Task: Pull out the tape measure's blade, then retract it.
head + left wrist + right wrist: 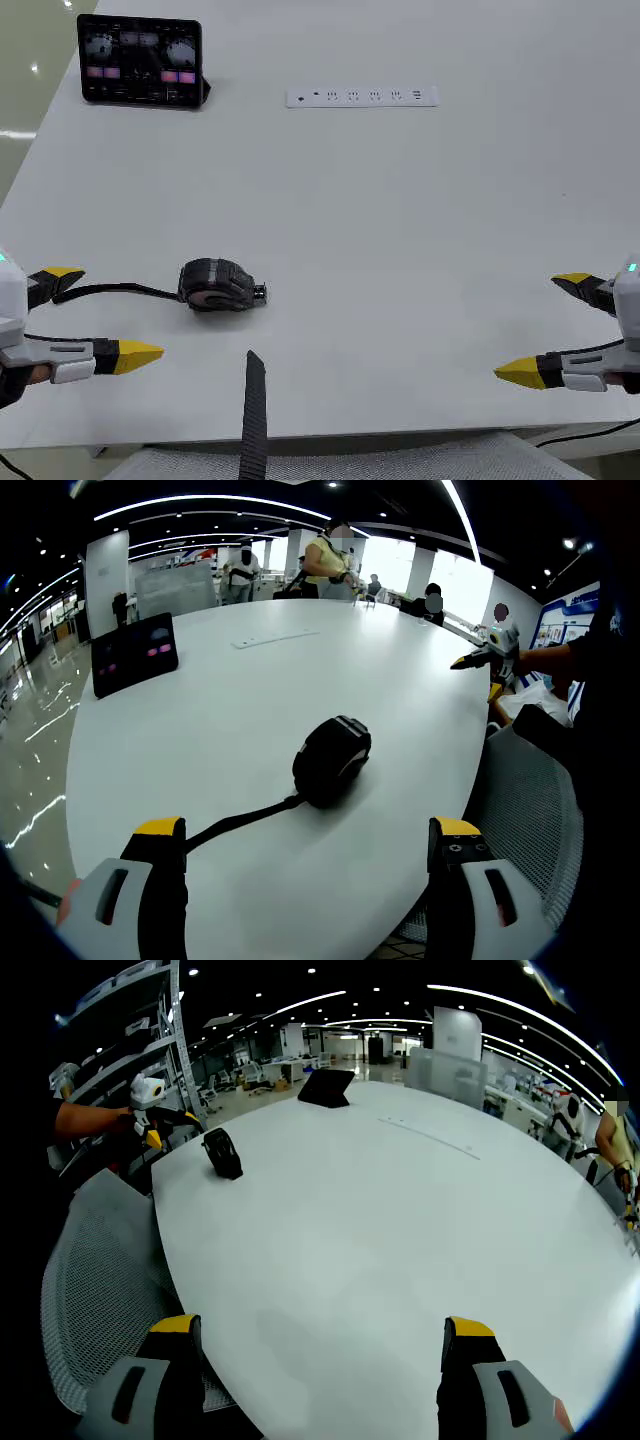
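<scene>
Tape measure (217, 286): black, on white worktop (420, 230), strap (120, 290) lying toward left gripper (113, 312). Left fingers released, empty. Right gripper (532, 326): fingers released, well apart from tape measure

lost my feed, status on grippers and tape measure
Left gripper open, empty, near tape measure. Right gripper open, empty. Tape measure on table, blade retracted. Nothing blocking.

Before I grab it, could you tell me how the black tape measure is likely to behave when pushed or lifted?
The tape measure looks compact and solid, so probably heavy for its size. Its rounded case may slide or spin on the smooth table. Its thin strap looks floppy and would likely trail.
</scene>
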Demonstrator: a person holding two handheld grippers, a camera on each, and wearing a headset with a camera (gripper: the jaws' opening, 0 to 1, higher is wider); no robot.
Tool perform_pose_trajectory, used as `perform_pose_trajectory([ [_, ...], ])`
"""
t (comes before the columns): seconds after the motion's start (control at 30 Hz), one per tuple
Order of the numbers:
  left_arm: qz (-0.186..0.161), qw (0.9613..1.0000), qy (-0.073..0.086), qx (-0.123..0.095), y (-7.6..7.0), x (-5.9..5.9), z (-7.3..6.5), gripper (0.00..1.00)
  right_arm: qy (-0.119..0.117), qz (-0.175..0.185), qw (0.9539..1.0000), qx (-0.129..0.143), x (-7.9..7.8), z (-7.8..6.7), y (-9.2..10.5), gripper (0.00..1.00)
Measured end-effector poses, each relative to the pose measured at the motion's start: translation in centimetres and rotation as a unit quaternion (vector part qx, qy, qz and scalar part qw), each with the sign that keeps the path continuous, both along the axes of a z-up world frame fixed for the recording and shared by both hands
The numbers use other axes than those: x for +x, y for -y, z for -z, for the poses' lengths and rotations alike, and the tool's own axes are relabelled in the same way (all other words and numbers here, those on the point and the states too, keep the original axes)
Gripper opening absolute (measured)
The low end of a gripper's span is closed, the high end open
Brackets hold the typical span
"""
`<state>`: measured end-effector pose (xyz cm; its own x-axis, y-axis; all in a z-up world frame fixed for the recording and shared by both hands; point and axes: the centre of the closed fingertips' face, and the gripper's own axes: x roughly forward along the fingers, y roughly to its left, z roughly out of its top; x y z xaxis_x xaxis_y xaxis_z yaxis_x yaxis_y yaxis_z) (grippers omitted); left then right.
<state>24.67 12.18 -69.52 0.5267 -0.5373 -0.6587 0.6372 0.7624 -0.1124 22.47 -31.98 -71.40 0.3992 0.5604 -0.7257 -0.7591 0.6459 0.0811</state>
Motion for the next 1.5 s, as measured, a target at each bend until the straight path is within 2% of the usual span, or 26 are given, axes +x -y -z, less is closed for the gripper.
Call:
perform_pose_trajectory([
  [0.47,0.005,1.0000,-0.002,0.001,-0.1,0.0,-0.1,0.99,-0.006,-0.001,1.0000,0.000,0.1,-0.1,0.1,0.99],
  [0.5,0.008,1.0000,0.002,0.002,-0.1,0.0,-0.1,0.99,-0.007,-0.003,1.0000,-0.001,0.1,-0.1,0.1,0.99],
  [0.53,0.012,0.9998,0.016,0.003,0.0,0.3,-0.4,0.99,-0.006,-0.003,1.0000,-0.002,0.1,-0.1,0.1,0.99],
  [0.63,0.014,0.9998,0.011,0.002,0.0,0.4,-0.5,0.99,-0.009,-0.005,0.9999,-0.003,0.1,-0.1,-0.2,0.99],
  [0.7,0.020,0.9997,0.013,0.001,0.0,0.5,-0.6,0.99,-0.011,-0.009,0.9999,-0.002,0.2,-0.1,-0.4,0.99],
  [0.73,0.022,0.9997,0.012,0.002,0.1,0.5,-0.6,0.99,-0.009,-0.013,0.9999,-0.002,0.3,-0.2,-0.6,0.99],
  [0.77,0.026,0.9996,0.010,0.004,0.1,0.6,-0.6,0.99,0.005,-0.019,0.9998,0.001,0.5,-0.5,-0.8,0.99],
  [0.9,0.042,0.9991,0.006,0.005,0.4,0.8,-0.8,0.99,0.000,-0.022,0.9997,0.005,0.8,-0.8,-1.4,0.99],
  [1.0,0.061,0.9980,0.009,0.014,0.7,1.0,-0.9,0.99,0.004,-0.028,0.9996,0.004,1.2,-1.0,-1.9,0.99],
  [1.03,0.069,0.9975,0.007,0.017,0.8,1.1,-1.0,0.99,0.015,-0.033,0.9993,0.000,1.6,-1.1,-2.0,0.99],
  [1.17,0.097,0.9950,-0.001,0.024,1.4,1.2,-1.1,0.98,0.018,-0.041,0.9990,0.003,1.9,-1.4,-2.7,0.99],
  [1.33,0.122,0.9919,-0.002,0.036,2.1,2.0,-1.2,0.98,0.022,-0.056,0.9982,0.005,2.3,-1.6,-3.7,0.99],
  [1.5,0.153,0.9869,-0.006,0.052,2.9,2.4,-1.2,0.97,0.021,-0.066,0.9976,0.009,2.5,-1.8,-4.6,0.99],
])
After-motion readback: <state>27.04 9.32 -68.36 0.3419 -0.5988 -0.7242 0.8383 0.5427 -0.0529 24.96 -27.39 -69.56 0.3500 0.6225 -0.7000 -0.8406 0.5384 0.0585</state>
